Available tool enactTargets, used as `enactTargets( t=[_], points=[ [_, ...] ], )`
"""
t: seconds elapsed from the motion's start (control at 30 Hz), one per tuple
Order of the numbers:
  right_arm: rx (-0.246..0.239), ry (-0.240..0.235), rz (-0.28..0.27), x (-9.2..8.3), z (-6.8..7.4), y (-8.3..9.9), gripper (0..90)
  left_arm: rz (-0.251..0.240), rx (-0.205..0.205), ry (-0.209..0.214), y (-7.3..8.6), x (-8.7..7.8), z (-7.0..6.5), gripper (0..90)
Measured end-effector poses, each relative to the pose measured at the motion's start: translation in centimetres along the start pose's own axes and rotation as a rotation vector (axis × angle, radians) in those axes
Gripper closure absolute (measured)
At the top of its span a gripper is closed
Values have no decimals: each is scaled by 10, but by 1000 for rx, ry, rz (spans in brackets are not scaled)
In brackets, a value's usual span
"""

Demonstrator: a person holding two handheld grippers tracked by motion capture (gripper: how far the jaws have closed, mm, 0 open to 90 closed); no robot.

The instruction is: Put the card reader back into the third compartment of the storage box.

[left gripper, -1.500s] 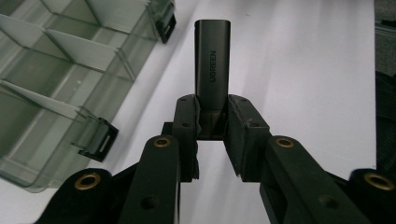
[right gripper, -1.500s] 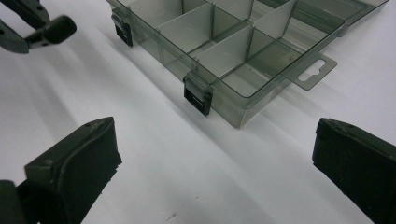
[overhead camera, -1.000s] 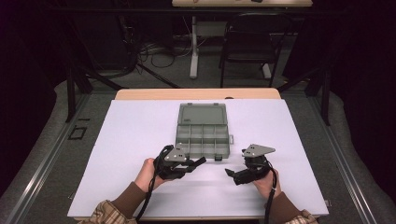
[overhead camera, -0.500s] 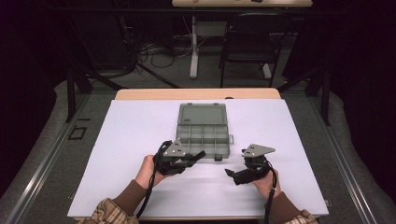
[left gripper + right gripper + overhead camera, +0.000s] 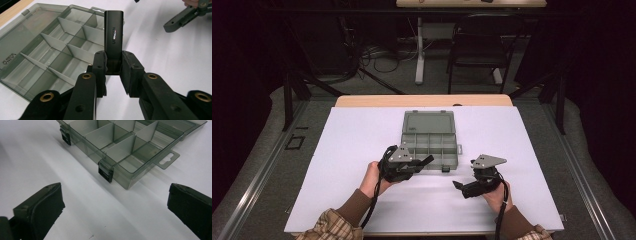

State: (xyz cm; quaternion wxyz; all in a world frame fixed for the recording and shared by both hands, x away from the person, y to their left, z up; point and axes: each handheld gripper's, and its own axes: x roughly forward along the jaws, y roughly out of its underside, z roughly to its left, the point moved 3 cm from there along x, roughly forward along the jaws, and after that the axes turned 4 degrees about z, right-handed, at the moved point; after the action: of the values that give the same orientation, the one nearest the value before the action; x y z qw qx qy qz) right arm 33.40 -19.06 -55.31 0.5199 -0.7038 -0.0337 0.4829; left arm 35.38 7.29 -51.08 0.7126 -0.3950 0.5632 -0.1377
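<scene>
Bright, even overhead light on the white table point(image 5: 362, 150), dark surroundings, soft shadows, sharp focus.

In the left gripper view, the near end of the slim black plastic stick with grey lettering point(image 5: 113, 37) is hidden between the left gripper point(image 5: 113, 72) pads, and the open grey translucent compartment box point(image 5: 50, 47) is cut off at the left and top edges. In the right gripper view the box's far lid runs off the top edge. In the high view the stick is too small to make out.
</scene>
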Motion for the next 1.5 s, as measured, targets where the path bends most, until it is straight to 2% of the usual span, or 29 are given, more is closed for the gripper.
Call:
enactTargets(
  t=[0.47,1.5],
  points=[
    [-5,2,-7,-1,0,0,0,-22,-31,-24,-3,3,10,742],
    [-9,7,-9,0,-1,-1,0,-30,-48,-68,-18,7,30,742]
  ],
)
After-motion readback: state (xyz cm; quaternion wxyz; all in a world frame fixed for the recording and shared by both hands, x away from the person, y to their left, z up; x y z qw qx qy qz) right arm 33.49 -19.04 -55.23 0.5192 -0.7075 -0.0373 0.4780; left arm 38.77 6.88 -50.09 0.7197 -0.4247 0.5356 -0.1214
